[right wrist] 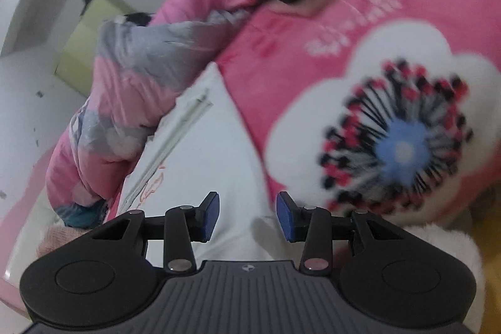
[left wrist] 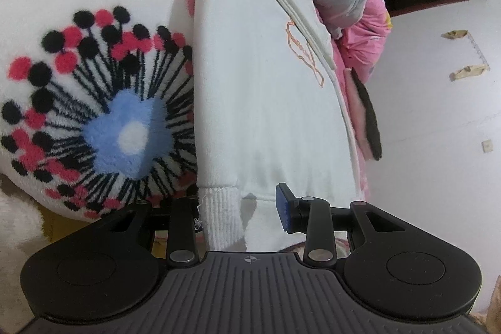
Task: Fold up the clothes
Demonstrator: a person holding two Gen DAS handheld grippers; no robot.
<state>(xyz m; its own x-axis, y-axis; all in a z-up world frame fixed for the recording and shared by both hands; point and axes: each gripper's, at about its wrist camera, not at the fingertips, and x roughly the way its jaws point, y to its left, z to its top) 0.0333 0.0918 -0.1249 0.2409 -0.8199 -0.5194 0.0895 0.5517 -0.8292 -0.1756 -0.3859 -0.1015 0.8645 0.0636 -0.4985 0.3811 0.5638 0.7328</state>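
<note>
A white fleece sweatshirt with an orange outline print point(left wrist: 266, 102) runs up the middle of the left wrist view, lying on a pink plush blanket with a big white flower point(left wrist: 103, 102). The left gripper point(left wrist: 242, 207) stands open around the garment's ribbed cuff point(left wrist: 222, 218) — only its right blue pad shows, the other seemingly hidden behind the cuff, so whether it has hold I cannot tell. The right wrist view is blurred; it alone shows both pads of the right gripper point(right wrist: 247, 216), spread apart and empty over the white cloth point(right wrist: 219, 152), with a pink-and-grey crumpled quilt point(right wrist: 131, 89) at left — plus a pale green box point(right wrist: 84, 52) at upper left.
</note>
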